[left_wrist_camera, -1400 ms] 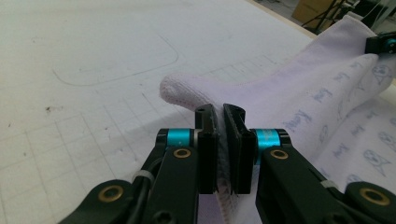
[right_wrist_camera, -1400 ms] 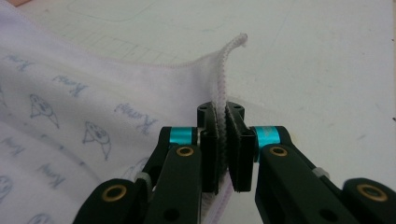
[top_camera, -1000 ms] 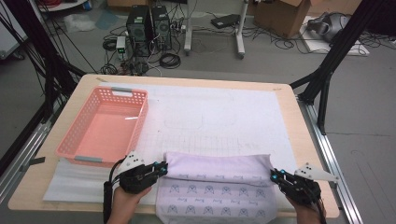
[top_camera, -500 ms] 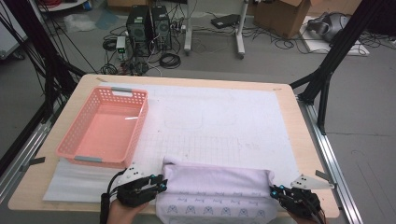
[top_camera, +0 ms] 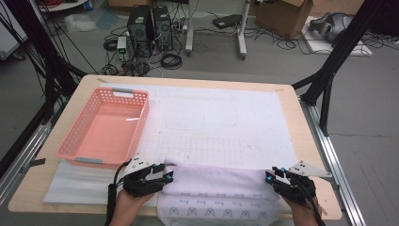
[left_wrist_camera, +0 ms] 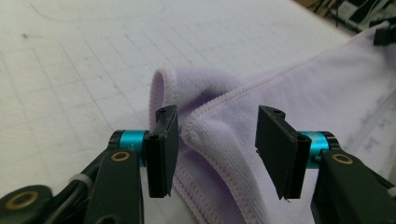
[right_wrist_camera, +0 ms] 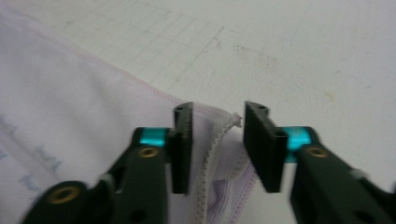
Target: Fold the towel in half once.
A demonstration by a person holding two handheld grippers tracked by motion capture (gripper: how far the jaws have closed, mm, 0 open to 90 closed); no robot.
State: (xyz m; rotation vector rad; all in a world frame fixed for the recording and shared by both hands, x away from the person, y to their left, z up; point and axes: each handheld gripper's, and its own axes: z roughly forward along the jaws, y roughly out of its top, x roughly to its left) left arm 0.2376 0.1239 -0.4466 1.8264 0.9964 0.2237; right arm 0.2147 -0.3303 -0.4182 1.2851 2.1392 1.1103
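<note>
Near bench [top_camera: 197, 81] edge: folding towel [top_camera: 216, 181].
Left claw [left_wrist_camera: 217, 135]: parting, releasing corner.
Right claw [right_wrist_camera: 217, 144]: parting, freeing hem.

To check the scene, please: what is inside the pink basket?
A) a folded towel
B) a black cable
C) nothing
C: the pink basket shows its bare bottom, while the lilac towel lies folded on the mat near the table's front edge.
</note>
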